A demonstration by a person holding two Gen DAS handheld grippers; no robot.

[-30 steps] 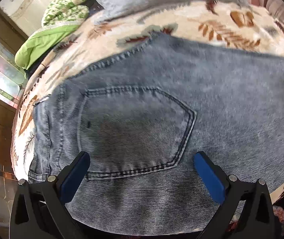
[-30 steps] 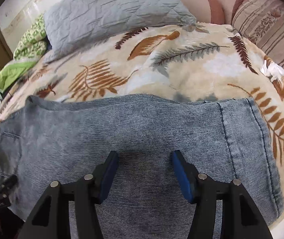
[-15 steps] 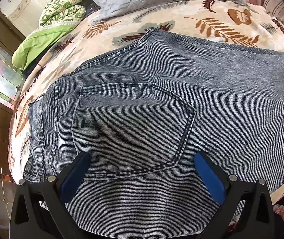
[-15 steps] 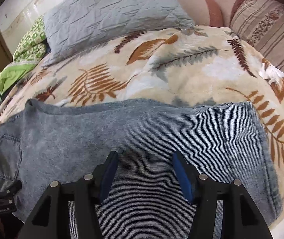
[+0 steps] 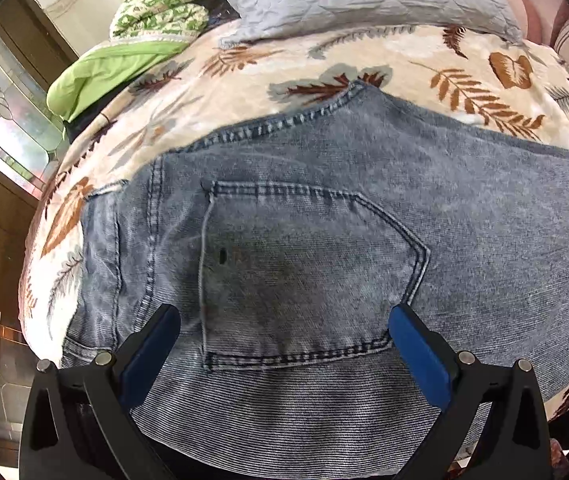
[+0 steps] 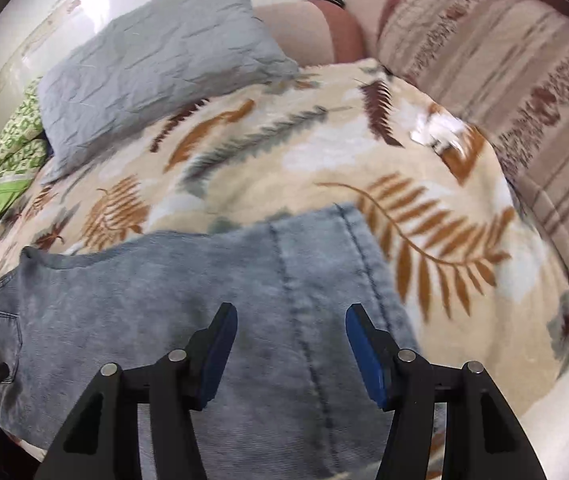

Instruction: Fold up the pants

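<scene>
Denim pants [image 5: 324, 240] flat on leaf-print blanket [image 6: 324, 152], left claw [image 5: 284, 344] and right claw [image 6: 291, 344] both agape above.

Grey pillow [image 6: 156, 60] and green quilt [image 5: 156, 12] on leaf-print blanket [image 6: 268, 152].

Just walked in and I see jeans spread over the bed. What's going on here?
A person holding a two-finger tool in each hand is working on a pair of jeans laid flat on a leaf-print blanket. The left tool hovers open over the back pocket at the waist end. The right tool hovers open over the leg near the hem. Neither grips the denim, and no cross fold is visible yet.
</scene>
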